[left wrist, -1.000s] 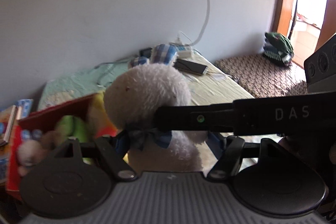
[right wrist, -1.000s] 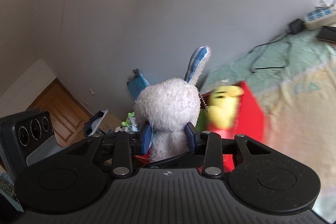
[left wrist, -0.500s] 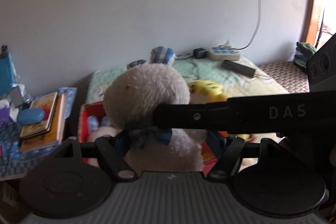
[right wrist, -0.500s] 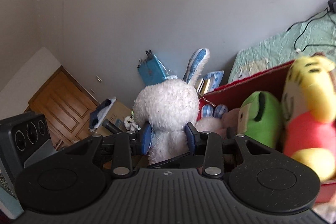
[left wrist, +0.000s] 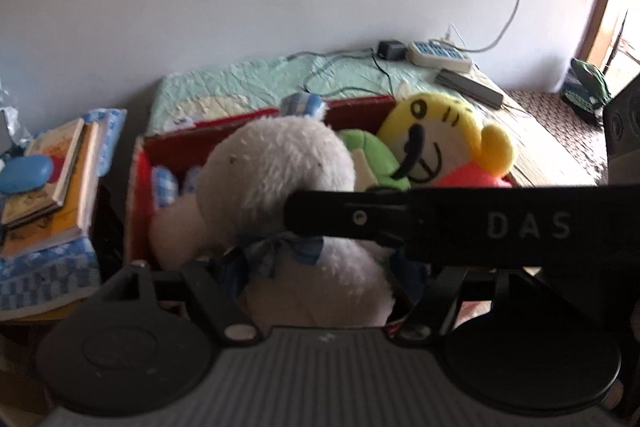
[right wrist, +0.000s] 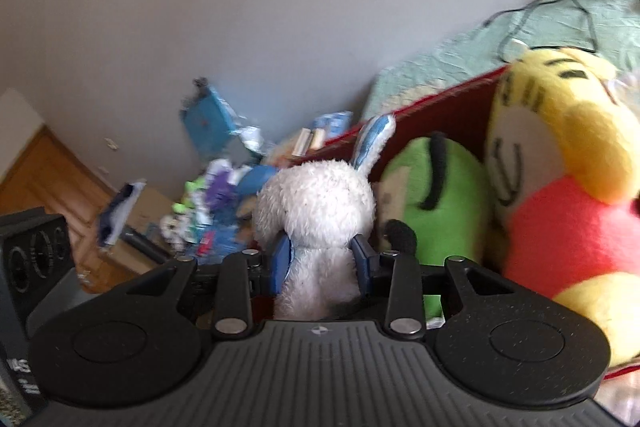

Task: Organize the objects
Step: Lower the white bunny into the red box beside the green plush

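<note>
A black gripper bar (left wrist: pixel 460 223) crosses the left wrist view, hiding the white plush rabbit's (left wrist: pixel 280 183) right side and the lower bodies of the toys behind. The clutter (right wrist: pixel 208 211) beyond the red box (right wrist: pixel 440 99) is blurred, its items unreadable. The yellow plush (right wrist: pixel 560 147) is cut off by the right edge.

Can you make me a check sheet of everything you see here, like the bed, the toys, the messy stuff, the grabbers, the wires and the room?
Surface: bed with a pale green cover, wrinkled.
Job's things: white bunny over the red box; green plush and yellow plush already inside.
Clutter: stacked books left of the box; a blurred heap of small things beyond.
Grippers: right gripper pads press the bunny's body, jaws closing further; left gripper also clamps the bunny.
Cables: power strip with a lead up the wall; black adapter with cords across the bed.
Surroundings: plain wall, wooden door.
</note>
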`<action>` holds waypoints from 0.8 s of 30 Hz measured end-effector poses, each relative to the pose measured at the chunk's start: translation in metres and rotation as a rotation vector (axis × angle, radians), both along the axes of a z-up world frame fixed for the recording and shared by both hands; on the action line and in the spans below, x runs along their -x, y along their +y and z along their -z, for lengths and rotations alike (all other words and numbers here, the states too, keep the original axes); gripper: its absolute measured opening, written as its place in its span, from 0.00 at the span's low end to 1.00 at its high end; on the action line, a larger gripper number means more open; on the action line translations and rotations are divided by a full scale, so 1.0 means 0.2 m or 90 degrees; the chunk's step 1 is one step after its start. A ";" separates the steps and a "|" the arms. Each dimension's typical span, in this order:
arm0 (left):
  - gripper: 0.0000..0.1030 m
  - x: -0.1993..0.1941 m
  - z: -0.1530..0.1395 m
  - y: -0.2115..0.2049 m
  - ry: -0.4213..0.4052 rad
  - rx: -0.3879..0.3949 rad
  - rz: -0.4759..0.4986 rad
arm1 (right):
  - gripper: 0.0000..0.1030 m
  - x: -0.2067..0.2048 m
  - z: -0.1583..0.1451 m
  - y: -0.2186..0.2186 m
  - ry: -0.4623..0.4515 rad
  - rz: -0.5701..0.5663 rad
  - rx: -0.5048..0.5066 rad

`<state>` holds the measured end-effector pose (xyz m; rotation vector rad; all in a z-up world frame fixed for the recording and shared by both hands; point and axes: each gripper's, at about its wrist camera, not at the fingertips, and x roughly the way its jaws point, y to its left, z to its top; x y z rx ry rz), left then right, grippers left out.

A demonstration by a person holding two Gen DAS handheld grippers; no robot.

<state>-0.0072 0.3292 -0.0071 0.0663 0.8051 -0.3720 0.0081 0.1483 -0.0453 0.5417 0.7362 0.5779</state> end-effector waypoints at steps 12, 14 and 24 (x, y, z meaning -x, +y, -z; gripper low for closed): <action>0.70 -0.08 0.11 -0.02 0.024 0.002 0.003 | 0.32 -0.08 0.06 0.06 0.013 -0.005 0.041; 0.71 -0.08 0.12 0.00 0.026 0.004 -0.001 | 0.33 -0.07 0.05 0.05 0.014 -0.002 0.043; 0.87 0.00 0.03 0.04 0.014 0.006 -0.013 | 0.40 0.09 -0.06 -0.03 -0.027 0.049 0.067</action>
